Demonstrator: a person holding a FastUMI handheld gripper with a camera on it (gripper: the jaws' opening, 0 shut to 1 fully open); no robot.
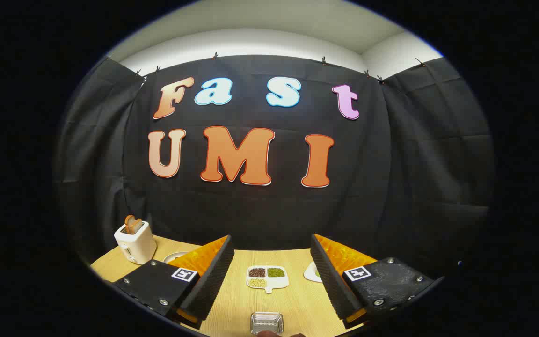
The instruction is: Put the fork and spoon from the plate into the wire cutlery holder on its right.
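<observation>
My gripper is open and held above the near part of a wooden table, with a wide gap and nothing between its fingers. The rim of a white plate peeks out behind the left finger; what lies on it is hidden. A white, rounded object shows partly behind the right finger, and I cannot tell what it is.
A white toaster with bread in its slot stands at the table's far left. A white divided dish with three heaps of beans lies beyond the fingers. A small clear container sits between them, close in.
</observation>
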